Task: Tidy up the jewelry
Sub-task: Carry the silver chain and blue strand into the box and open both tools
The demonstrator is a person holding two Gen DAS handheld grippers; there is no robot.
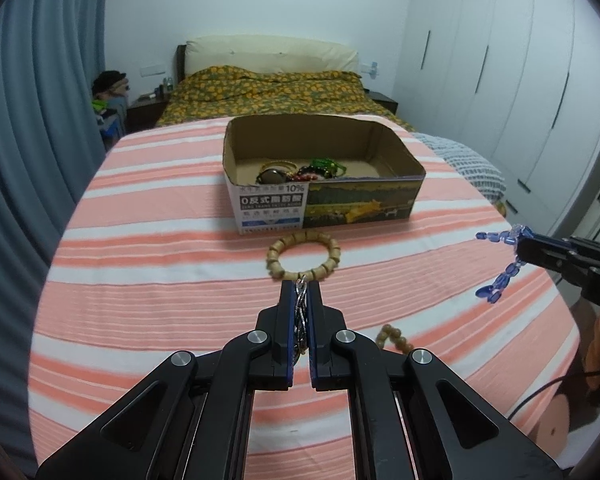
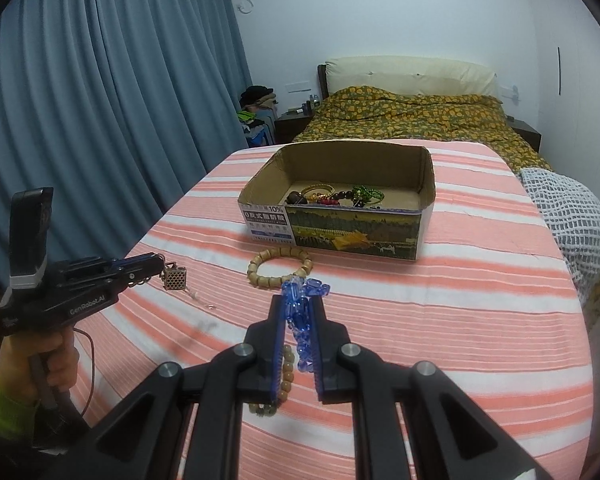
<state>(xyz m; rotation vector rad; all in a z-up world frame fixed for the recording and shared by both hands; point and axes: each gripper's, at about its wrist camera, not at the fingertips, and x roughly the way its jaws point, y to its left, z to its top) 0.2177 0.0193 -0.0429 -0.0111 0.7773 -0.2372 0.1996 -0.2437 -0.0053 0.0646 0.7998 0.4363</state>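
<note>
My left gripper (image 1: 301, 286) is shut on a silver chain (image 1: 301, 308); in the right wrist view (image 2: 156, 266) a small lattice pendant (image 2: 175, 278) hangs from it above the striped cloth. My right gripper (image 2: 298, 300) is shut on a blue bead bracelet (image 2: 300, 316); in the left wrist view (image 1: 520, 250) the blue beads (image 1: 500, 276) dangle from it at the right. An open cardboard box (image 1: 404, 160) (image 2: 426, 196) holds several bracelets (image 1: 300, 170) (image 2: 340, 196). A tan wooden bead bracelet (image 1: 304, 254) (image 2: 280, 266) lies in front of the box.
Another tan bead string (image 1: 394, 336) (image 2: 286, 372) lies on the striped cloth (image 1: 140, 280) (image 2: 480, 300) under the grippers. A bed (image 1: 260, 88), blue curtains (image 2: 100, 100) and white wardrobes (image 1: 500, 60) stand behind. A grey knit cloth (image 2: 572, 216) lies at the right edge.
</note>
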